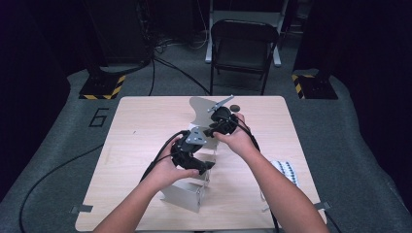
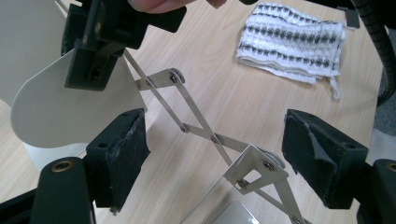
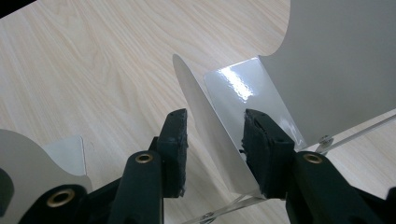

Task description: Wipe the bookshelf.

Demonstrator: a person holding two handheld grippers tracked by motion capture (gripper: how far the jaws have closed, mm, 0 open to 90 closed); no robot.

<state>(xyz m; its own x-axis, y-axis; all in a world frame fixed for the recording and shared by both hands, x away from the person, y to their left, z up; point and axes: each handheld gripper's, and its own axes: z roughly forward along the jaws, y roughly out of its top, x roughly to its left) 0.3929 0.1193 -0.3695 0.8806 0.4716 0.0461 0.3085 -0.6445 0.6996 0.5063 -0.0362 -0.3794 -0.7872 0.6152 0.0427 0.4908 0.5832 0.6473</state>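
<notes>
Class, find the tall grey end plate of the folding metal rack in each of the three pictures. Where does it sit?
High view: the tall grey end plate stands upright just past the table's middle, on the far side.
Left gripper view: top left corner, a plain grey surface.
Right gripper view: top right, large, with a curved cut-out edge.
Shared landmark: the light wooden table beneath it.

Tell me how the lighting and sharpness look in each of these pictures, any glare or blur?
High view: dim, dark surroundings, the table lit and slightly soft. Left gripper view: bright, the scissor linkage and patterned cloth sharp, the near pads a bit soft. Right gripper view: white glare patch on the glossy metal panel, wood grain crisp.
</notes>
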